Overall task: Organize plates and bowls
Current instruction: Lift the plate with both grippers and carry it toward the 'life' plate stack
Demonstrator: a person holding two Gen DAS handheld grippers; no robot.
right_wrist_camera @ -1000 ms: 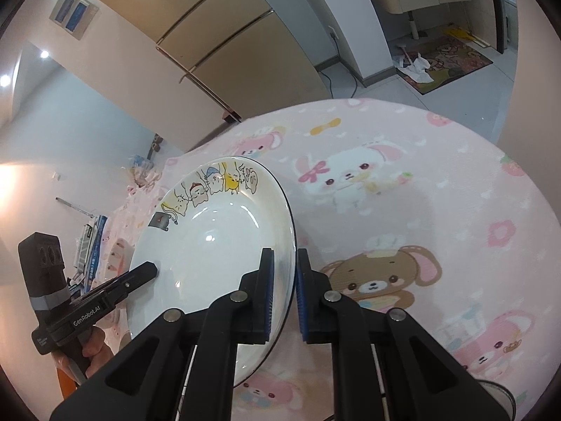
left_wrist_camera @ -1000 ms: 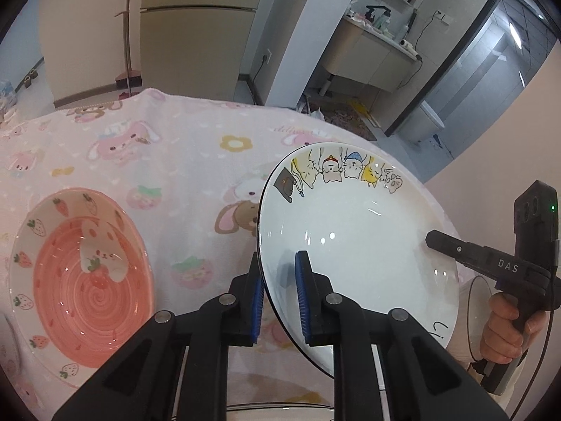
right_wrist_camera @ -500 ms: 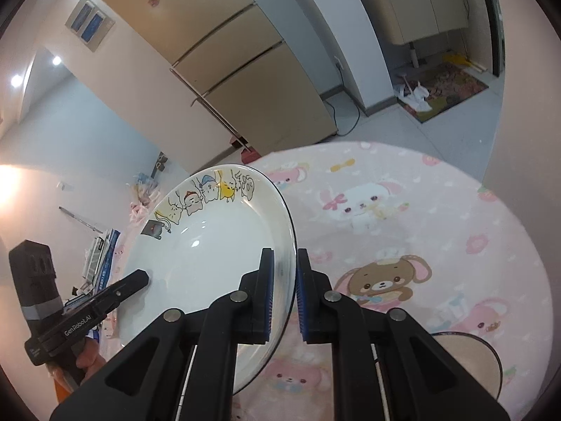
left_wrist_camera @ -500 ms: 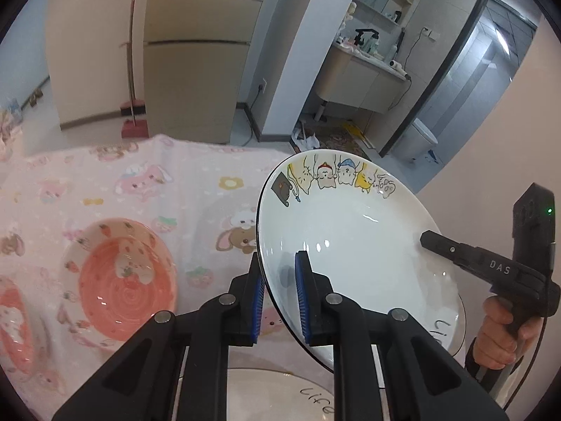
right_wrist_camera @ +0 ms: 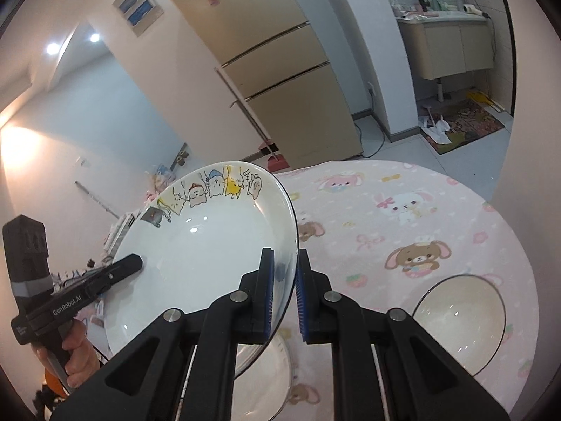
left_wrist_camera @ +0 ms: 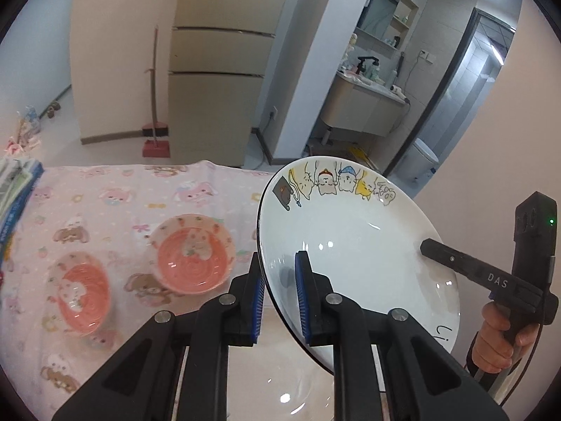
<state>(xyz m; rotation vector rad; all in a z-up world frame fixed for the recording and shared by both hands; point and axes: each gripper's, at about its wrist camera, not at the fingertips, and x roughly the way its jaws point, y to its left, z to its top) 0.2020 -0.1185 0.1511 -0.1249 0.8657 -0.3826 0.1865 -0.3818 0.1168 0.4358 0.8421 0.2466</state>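
Plates come first, and the big white cartoon plate (left_wrist_camera: 354, 256) is in my grip right now, up in the air and tilted. My left gripper (left_wrist_camera: 278, 294) is pinching one side of its rim, blue pads pressed on both faces. My right gripper (right_wrist_camera: 284, 293) is pinching the other side of the rim the same way. So both of my tools hold one plate between them.

A second ago the plate sat much lower, close to the pink tablecloth (left_wrist_camera: 115, 189). Now it has gone up, and the table looks smaller and farther below. I think that means the plate is lifted clear and I can carry it to a stack.

Just under my left gripper I see part of another white plate (left_wrist_camera: 280, 382) lying on the cloth. It may be the place to set this one, but I cannot be sure. Near my right gripper sits a cream bowl (right_wrist_camera: 463, 319) on the cloth.

Farther out on the left are two pink strawberry bowls (left_wrist_camera: 194, 254), side by side and not stacked. Those look like the work that is left.

Past the table stands a tall fridge (left_wrist_camera: 217, 94).
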